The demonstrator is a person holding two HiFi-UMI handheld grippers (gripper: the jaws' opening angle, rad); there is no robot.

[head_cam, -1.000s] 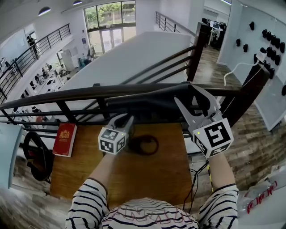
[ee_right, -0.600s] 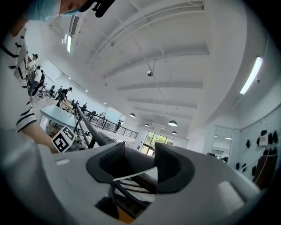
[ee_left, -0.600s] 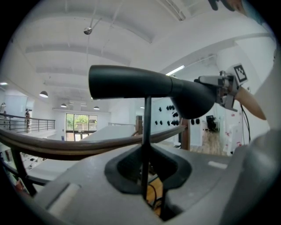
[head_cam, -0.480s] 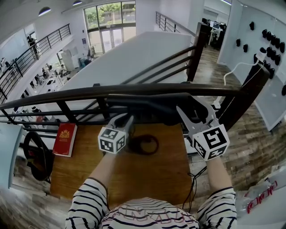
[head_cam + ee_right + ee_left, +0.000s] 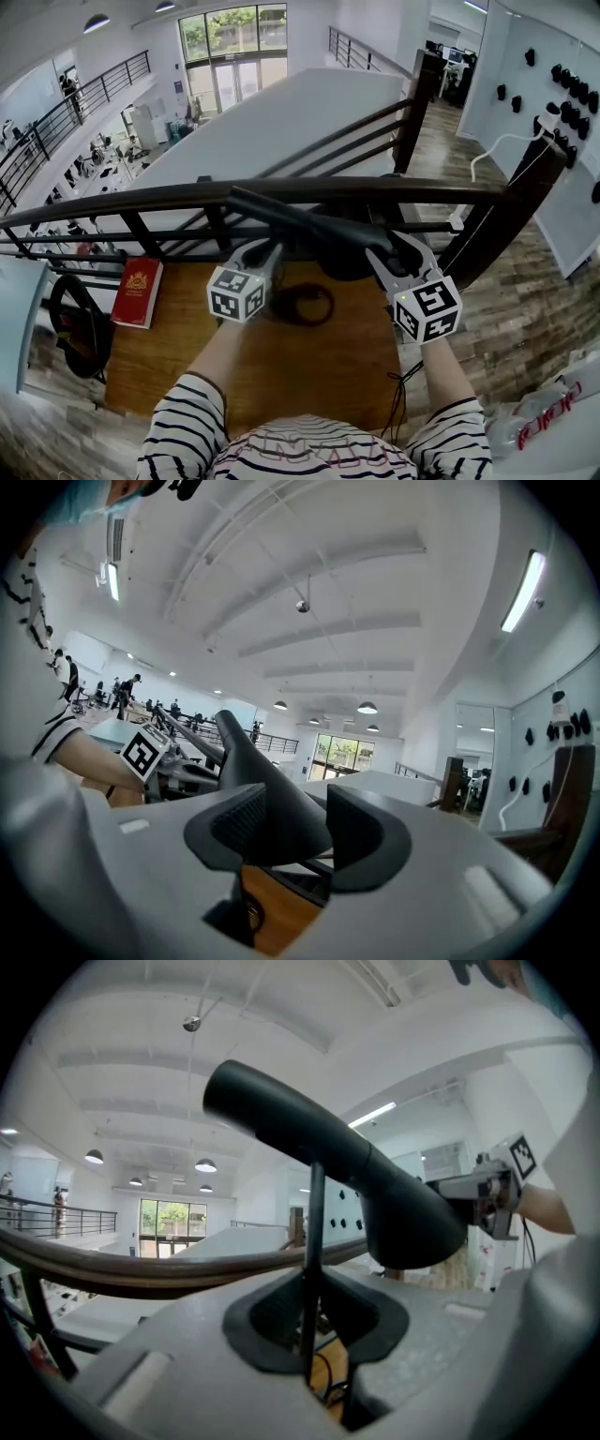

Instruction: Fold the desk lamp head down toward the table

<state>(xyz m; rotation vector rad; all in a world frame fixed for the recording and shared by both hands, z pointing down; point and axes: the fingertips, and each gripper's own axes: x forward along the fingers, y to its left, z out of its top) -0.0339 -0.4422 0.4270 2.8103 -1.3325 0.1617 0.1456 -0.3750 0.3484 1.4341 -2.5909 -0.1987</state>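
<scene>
Now, left gripper (image 5: 265, 253) clenched on thin lamp stem (image 5: 309, 1241), left of lamp head (image 5: 339, 255); right gripper (image 5: 394, 255) grasps lamp head, jaws wide; wooden table (image 5: 309, 370) below lamp head

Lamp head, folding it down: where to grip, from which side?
The wide shade end of the lamp head, jaws across its round body, coming from the near right: that end overhangs the stem toward the right gripper, which clamps it. The left gripper pinches the thin stem.

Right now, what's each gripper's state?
Left gripper: closed on the lamp stem.
Right gripper: closed on the lamp head.
</scene>
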